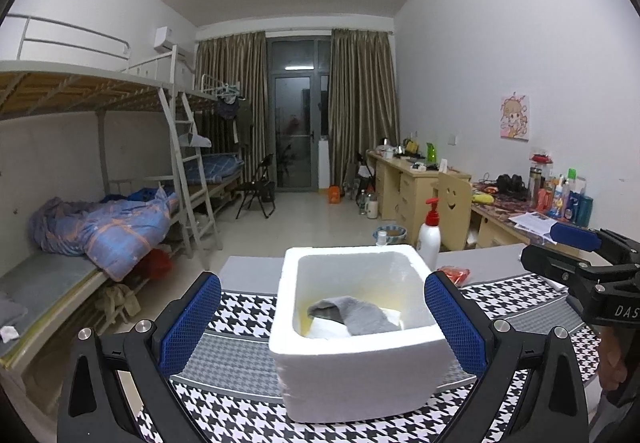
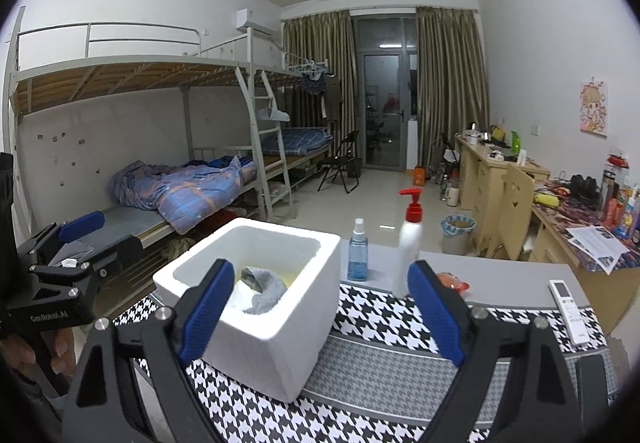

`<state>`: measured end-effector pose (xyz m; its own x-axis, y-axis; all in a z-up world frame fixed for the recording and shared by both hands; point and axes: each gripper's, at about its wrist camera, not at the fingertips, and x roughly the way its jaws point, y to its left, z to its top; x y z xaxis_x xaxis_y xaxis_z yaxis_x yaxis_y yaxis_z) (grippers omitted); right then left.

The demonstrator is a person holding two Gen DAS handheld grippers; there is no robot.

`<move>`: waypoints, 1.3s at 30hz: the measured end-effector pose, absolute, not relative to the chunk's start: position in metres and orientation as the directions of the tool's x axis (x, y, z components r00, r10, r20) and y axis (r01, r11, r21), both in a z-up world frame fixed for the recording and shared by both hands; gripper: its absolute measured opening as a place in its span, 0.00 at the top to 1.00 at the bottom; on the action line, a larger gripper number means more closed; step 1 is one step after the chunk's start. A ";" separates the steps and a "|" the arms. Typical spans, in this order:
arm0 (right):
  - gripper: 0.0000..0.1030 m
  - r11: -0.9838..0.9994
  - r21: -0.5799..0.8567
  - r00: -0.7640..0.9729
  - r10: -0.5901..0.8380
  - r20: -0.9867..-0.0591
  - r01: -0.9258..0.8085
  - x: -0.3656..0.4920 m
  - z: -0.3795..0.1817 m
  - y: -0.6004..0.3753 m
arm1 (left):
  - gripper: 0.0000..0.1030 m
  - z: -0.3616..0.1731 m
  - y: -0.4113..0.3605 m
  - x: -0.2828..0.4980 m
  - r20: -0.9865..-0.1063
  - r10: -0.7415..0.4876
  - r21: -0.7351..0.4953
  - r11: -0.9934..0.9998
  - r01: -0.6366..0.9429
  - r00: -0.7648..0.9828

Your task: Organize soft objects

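While both tools hang above the houndstooth mat [image 1: 248,415], the white foam box [image 1: 360,363] stands upright on it, mouth up. Inside the box, a grey sock [image 1: 354,313] lies draped over white cloth [image 1: 328,329], its long axis running from the box's far left corner toward its near right wall, open cuff at the far end. The left gripper [image 1: 322,323] is spread wide and holds nothing; the right gripper [image 2: 320,313], beside the box, is likewise spread wide and empty. Behind the box stand a pump bottle [image 2: 410,243] and a blue spray bottle [image 2: 358,251].
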<state>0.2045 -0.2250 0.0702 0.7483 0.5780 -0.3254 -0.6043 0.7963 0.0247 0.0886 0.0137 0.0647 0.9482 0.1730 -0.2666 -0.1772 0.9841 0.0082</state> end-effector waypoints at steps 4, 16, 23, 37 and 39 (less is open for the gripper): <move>0.11 0.806 0.032 0.760 0.570 -0.313 -0.591 0.196 0.068 -0.232 | 0.01 0.066 0.007 0.084 -0.254 0.162 0.014 0.986 -0.164 0.953; 0.01 0.824 0.018 0.796 0.552 -0.250 -0.566 0.157 0.057 -0.253 | 0.01 0.063 -0.008 0.064 -0.221 0.139 0.017 0.990 -0.139 0.965; 0.01 0.837 0.022 0.807 0.533 -0.253 -0.546 0.145 0.050 -0.261 | 0.01 0.059 -0.016 0.053 -0.203 0.144 0.024 0.990 -0.142 0.969; 0.01 0.836 0.076 0.803 0.545 -0.243 -0.544 0.125 0.038 -0.274 | 0.01 0.050 -0.026 0.032 -0.177 0.128 0.017 0.992 -0.127 0.976; 0.01 0.844 0.063 0.811 0.531 -0.248 -0.533 0.121 0.035 -0.273 | 0.01 0.048 -0.028 0.031 -0.179 0.125 0.020 0.992 -0.124 0.976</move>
